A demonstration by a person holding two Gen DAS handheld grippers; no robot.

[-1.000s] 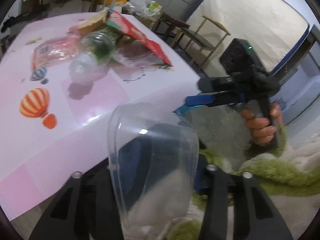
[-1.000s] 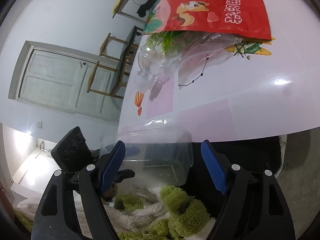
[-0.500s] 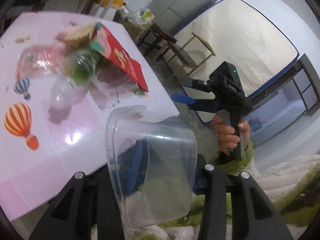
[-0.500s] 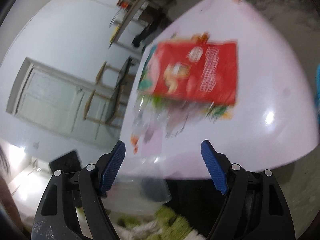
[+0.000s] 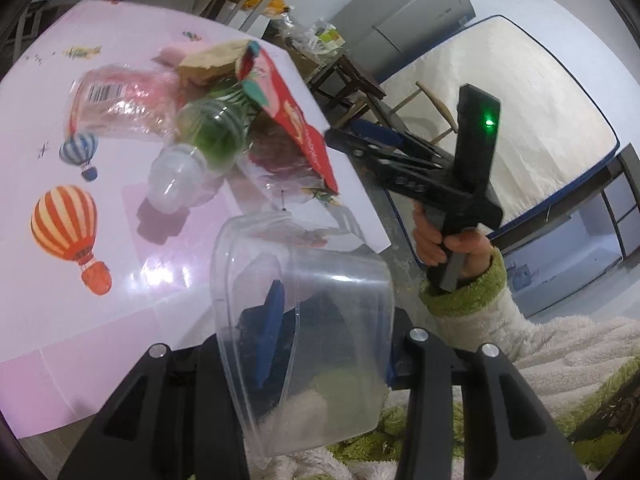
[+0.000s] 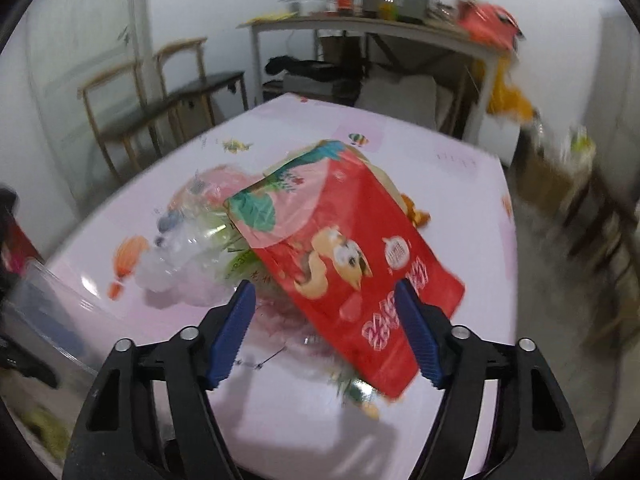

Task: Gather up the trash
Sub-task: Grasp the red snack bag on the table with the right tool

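A: Left wrist view: left gripper [image 5: 332, 328] clamps the clear plastic tub [image 5: 304, 340], its mouth turned toward the pink bench [image 5: 120, 248].

B: Right gripper [image 6: 326, 336]?

A: Closing, nothing pinched; the red snack pouch [image 6: 352, 264] atop the litter pile runs lengthwise toward it.

The near part of the table [image 5: 80, 320] is bare, so a gripper can pass there. In the middle the trash lies in one heap: a red bag [image 6: 352, 272] on top, bottles [image 5: 192, 152] and clear wrappers [image 5: 116, 104] under it. A clear tub [image 5: 304, 320] blocks the left gripper's [image 5: 332, 332] view forward.
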